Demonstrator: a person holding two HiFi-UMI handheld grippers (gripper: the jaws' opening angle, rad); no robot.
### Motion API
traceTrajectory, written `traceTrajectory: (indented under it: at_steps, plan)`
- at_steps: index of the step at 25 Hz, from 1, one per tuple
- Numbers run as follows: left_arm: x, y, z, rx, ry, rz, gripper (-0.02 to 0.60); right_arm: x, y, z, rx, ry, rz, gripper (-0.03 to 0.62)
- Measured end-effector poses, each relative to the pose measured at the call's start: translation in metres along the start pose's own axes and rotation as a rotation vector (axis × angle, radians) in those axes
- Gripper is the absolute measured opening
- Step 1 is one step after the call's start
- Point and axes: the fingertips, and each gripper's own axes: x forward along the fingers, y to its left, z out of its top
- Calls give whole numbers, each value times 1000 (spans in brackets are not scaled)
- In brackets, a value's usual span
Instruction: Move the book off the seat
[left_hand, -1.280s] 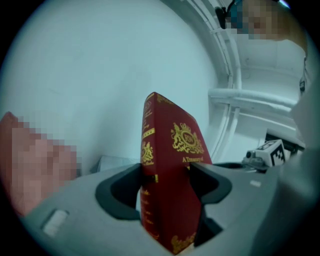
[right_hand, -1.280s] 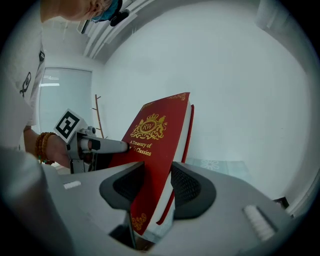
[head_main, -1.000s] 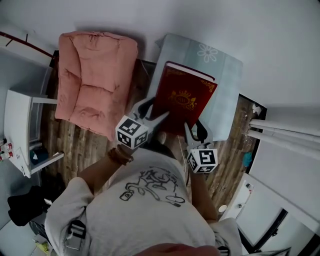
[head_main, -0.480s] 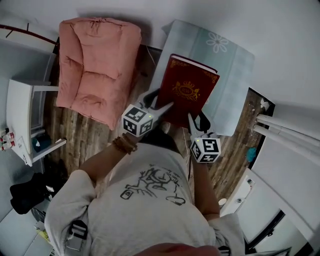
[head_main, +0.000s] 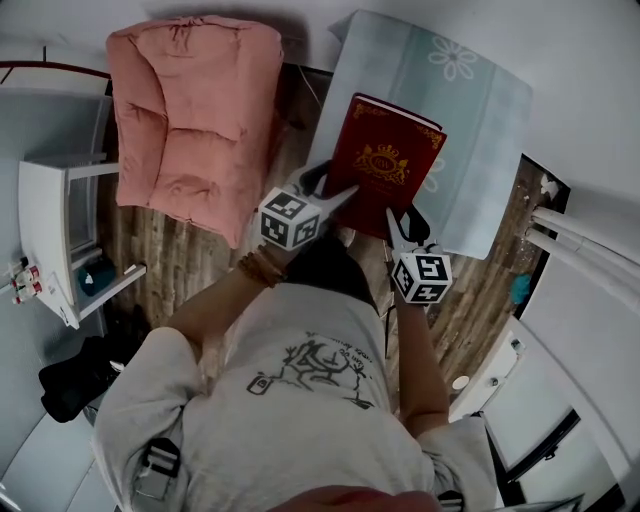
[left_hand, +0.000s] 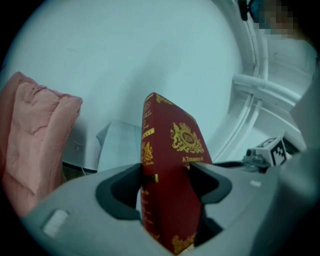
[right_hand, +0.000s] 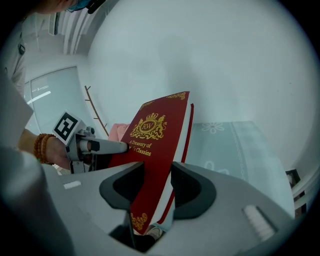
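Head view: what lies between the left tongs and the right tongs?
The red book: the left tongs grip its spine side, the right tongs its page side, seen in the head view and both gripper views.

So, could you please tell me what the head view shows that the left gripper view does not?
Only the head view shows the person's printed T-shirt, the wooden floor, a white shelf unit and the marker cube on the left gripper. Only the left gripper view shows the gold-printed spine of the red book, with the left jaws closed on it. Both show the red book, the right gripper, the pink cushioned seat and the pale blue flowered mat.
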Motion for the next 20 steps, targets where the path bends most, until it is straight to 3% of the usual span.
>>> traceTrajectory:
  at_steps: [8,20]
  plan:
    - [27,34,-31,-64,41,7,301,37,-17,-27,24,54,-4,171]
    - [50,72,-58,-91,66,15,304,77,-30,-52,44,91,-16,172]
